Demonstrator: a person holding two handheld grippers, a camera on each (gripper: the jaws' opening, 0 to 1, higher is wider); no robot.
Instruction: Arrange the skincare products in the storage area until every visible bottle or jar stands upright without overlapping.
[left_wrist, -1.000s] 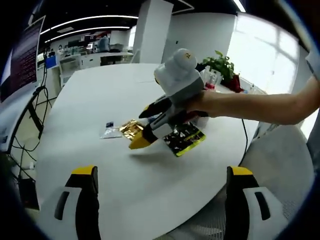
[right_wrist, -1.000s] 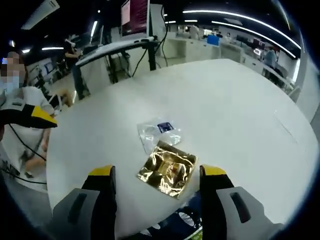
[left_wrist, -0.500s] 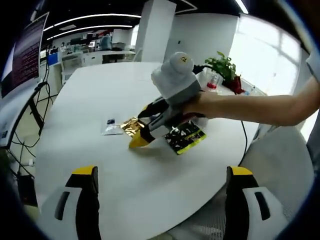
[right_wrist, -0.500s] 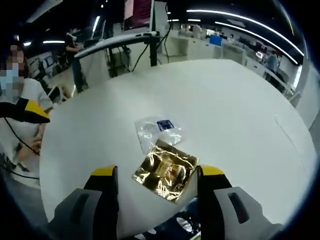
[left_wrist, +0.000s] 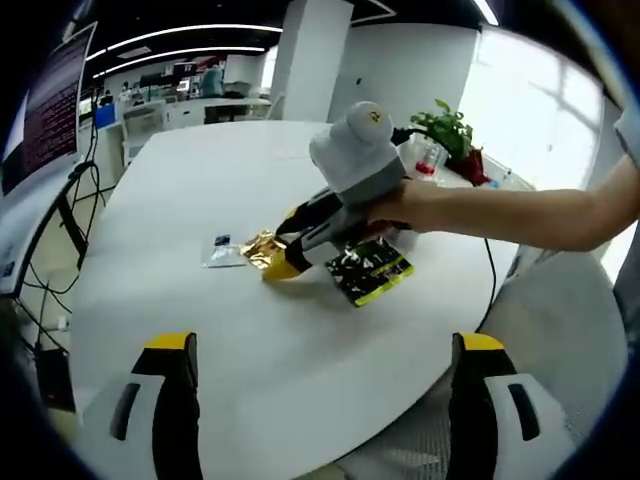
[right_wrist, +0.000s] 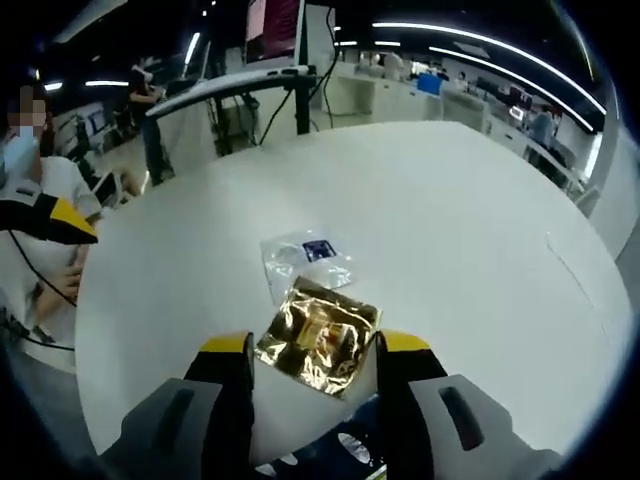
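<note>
the gold sachet (right_wrist: 318, 338) lies flat on the white bench (right_wrist: 450, 230) between the right gripper's (right_wrist: 313, 352) parted jaws, a clear sachet (right_wrist: 303, 262) just beyond; the left gripper (left_wrist: 325, 352) hangs apart, well back.

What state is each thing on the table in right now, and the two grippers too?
Gold foil sachet: lying flat on the table, between the right gripper's open jaws, not gripped.
Clear sachet: flat, just beyond the gold one, overlapping its edge.
Black and yellow packet: flat, under the right gripper.
Right gripper: open, low over the gold sachet.
Left gripper: open, empty, held back from the items.
White table: bare elsewhere.
</note>
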